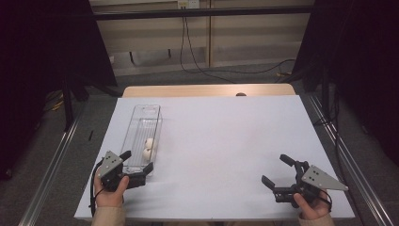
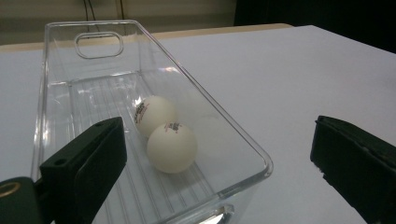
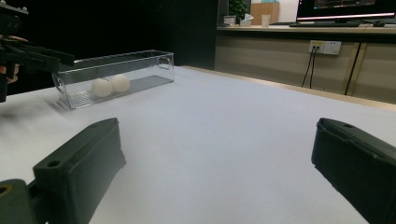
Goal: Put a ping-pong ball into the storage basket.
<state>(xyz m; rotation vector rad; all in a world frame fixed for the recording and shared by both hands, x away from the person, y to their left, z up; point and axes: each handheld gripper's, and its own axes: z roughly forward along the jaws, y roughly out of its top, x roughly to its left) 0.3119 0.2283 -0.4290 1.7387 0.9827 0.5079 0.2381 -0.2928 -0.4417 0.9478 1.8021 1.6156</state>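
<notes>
Left gripper (image 1: 138, 161) wide open, holding nothing, at the near end of the clear bin (image 1: 139, 123). Two white balls (image 1: 149, 147) touching inside bin, just beyond the jaws. Left gripper view: balls (image 2: 164, 134) between jaws, untouched. Right gripper (image 1: 276, 170) open, empty, well apart from bin.

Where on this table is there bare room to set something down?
The white table is bare between the clear bin and the right gripper, and along the far edge. It is crowded at the left gripper, by the bin's near end holding two balls.
</notes>
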